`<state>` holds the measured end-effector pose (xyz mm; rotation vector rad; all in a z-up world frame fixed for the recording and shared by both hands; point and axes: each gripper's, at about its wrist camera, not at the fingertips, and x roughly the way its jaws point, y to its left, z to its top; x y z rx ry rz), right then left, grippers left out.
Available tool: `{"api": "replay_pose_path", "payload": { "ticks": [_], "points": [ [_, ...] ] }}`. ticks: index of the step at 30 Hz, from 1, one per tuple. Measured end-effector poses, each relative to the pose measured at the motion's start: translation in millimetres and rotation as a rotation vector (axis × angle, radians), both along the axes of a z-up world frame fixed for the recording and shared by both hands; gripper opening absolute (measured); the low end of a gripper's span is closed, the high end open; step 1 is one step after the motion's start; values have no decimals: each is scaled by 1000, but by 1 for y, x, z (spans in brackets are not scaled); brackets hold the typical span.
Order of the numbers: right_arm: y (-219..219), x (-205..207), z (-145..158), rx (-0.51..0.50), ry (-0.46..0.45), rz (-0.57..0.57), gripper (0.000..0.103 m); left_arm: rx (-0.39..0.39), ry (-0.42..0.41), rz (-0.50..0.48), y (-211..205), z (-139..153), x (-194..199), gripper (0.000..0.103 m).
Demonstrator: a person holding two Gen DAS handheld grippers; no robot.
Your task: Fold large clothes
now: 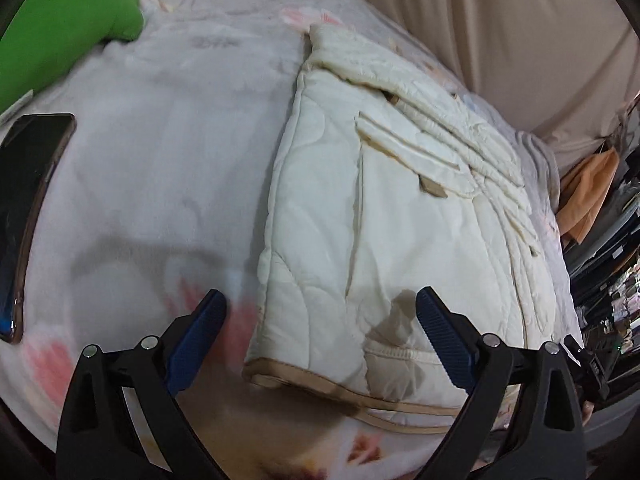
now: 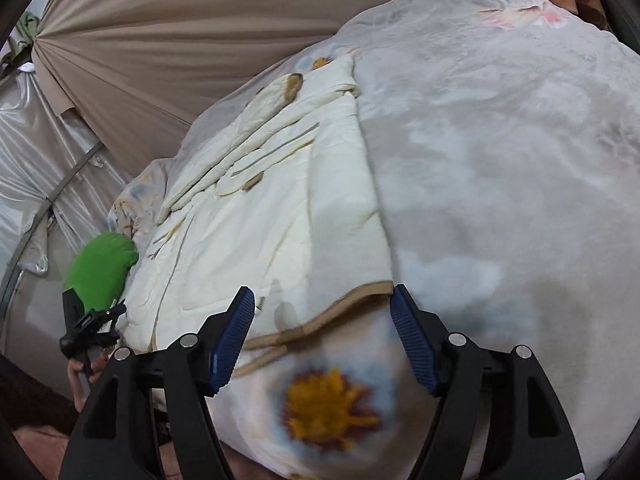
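Both claws, left gripper (image 1: 320, 312) and right gripper (image 2: 322, 308), are held apart over the folded cream quilt's (image 1: 384, 208) tan-bound near edge, poised to grasp 2 corners.

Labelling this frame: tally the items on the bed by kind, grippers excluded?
Cream quilted garment: 1
Green pillow: 1
Phone: 1
Floral blanket beneath them: 1
Total: 4

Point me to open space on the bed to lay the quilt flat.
Widest open stretch: the grey blanket between the phone and the folded cream quilt. In the right wrist view, bare blanket also runs right of the quilt. Crowded: the far corner by the green pillow and the phone's edge.
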<state>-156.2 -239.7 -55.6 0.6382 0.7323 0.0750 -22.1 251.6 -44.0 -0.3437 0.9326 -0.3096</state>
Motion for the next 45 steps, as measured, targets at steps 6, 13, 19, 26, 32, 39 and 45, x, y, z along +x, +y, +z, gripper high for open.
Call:
{"api": "replay_pose_path", "payload": {
  "ticks": [6, 13, 19, 26, 32, 39, 45],
  "points": [
    [18, 16, -5, 31, -15, -25, 54, -80, -15, -30, -18, 1, 0, 69],
    [19, 8, 7, 58, -109, -64, 10, -133, -85, -21, -19, 21, -8, 17],
    [28, -45, 65, -3, -398, -54, 6, -244, -244, -84, -9, 72, -50, 11],
    [32, -114, 131, -70, -686, -86, 6, -303, -522, -137, 10, 151, -116, 12],
    [30, -79, 177, -160, -733, -86, 5, -229, -574, -129, -12, 186, -76, 13],
    [-7, 71, 184, -177, -536, -117, 5, -3, -439, -15, -71, 174, 67, 13],
    [-23, 198, 127, -188, -288, -157, 6, 131, -197, 48, -96, 88, 185, 15]
  ]
}}
